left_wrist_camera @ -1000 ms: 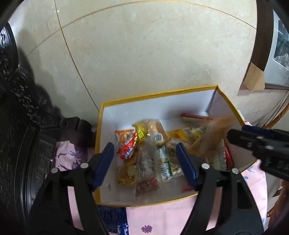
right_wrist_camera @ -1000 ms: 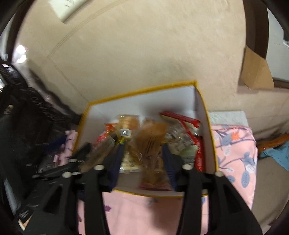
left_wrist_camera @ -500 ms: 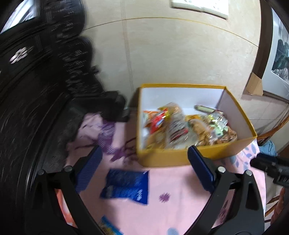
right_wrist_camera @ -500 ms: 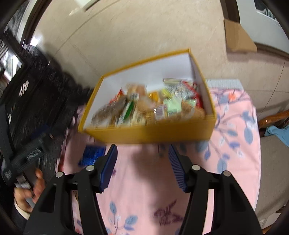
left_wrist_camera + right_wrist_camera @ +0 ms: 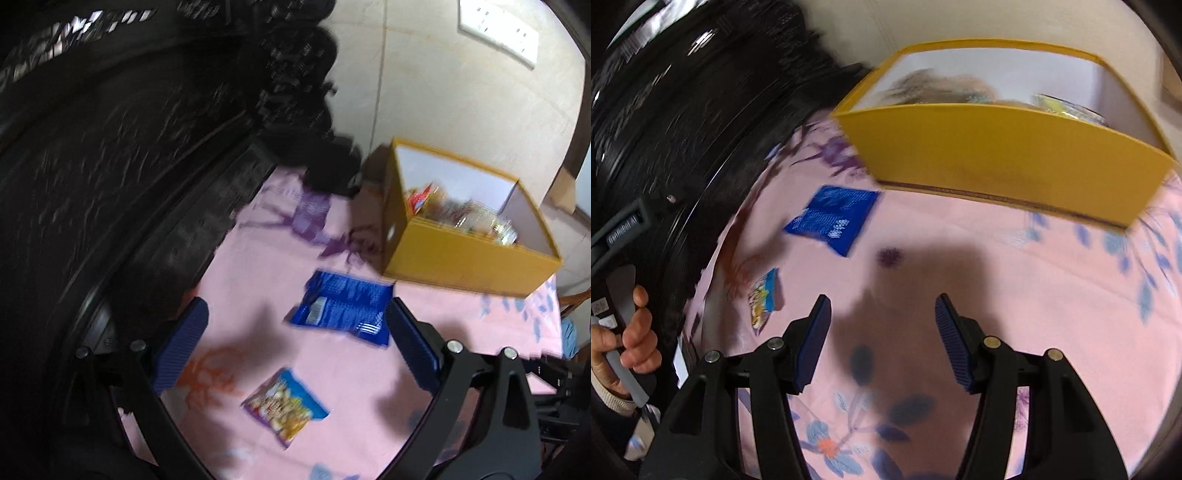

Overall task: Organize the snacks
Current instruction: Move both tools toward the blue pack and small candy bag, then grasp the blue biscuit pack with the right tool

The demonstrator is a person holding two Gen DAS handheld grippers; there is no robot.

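A yellow box [image 5: 469, 254] [image 5: 1004, 151] with white inner walls holds several snack packets and stands at the back of a pink flowered cloth [image 5: 266, 258] [image 5: 960, 258]. A blue packet [image 5: 341, 312] [image 5: 833, 218] lies flat on the cloth in front of the box. A small blue and yellow snack bag [image 5: 286, 404] [image 5: 762, 295] lies nearer. My left gripper [image 5: 295, 347] hangs wide open above these two packets, with nothing between its fingers. My right gripper [image 5: 882, 332] is open and empty over bare cloth, below the box's front wall.
Dark carved wooden furniture [image 5: 110, 147] [image 5: 683, 92] rises along the left edge of the cloth. A person's hand [image 5: 635, 339] grips the left gripper's handle at the lower left of the right wrist view. A tiled wall [image 5: 443, 92] stands behind the box.
Both grippers have pulled back from over the box and swung left and lower over the cloth. The left jaws have opened wider. The snack seen between the right fingers a second ago is gone from them.
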